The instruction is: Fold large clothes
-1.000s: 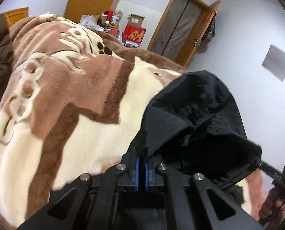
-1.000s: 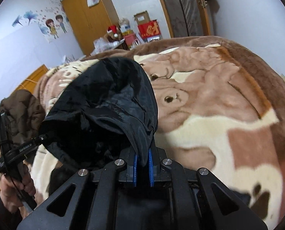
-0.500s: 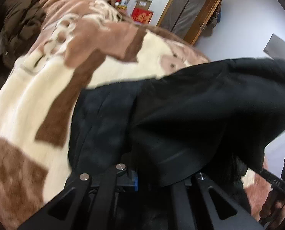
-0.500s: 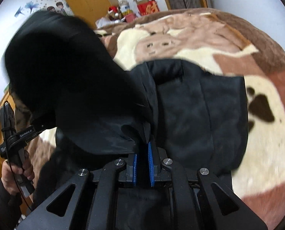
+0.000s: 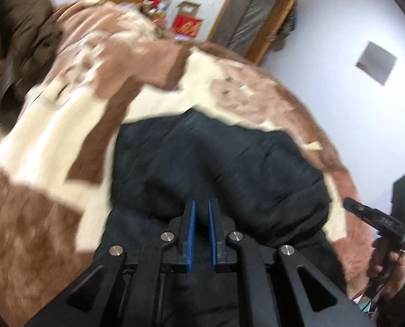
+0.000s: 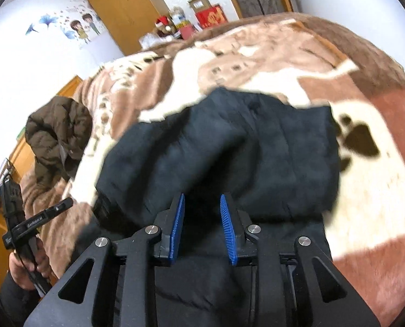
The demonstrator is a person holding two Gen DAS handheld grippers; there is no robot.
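A black padded jacket (image 5: 218, 169) lies folded on the brown and cream blanket (image 5: 52, 141); it also shows in the right wrist view (image 6: 229, 147). My left gripper (image 5: 201, 204) hovers just over its near edge, blue pads slightly apart with nothing between them. My right gripper (image 6: 202, 199) is above the same near edge, pads wide apart and empty. The right gripper's handle shows at the right of the left wrist view (image 5: 387, 223), and the left one's at the left of the right wrist view (image 6: 25, 226).
A brown puffer jacket (image 6: 58, 133) lies bunched at the bed's left side, also in the left wrist view (image 5: 14, 54). Wooden wardrobe (image 6: 126, 13), boxes and a door (image 5: 251, 16) stand behind the bed. A white wall is on the right.
Both grippers let go of the jacket's hood end, which dropped forward onto the jacket body. Both sets of pads opened, the right wider, and drew back slightly.
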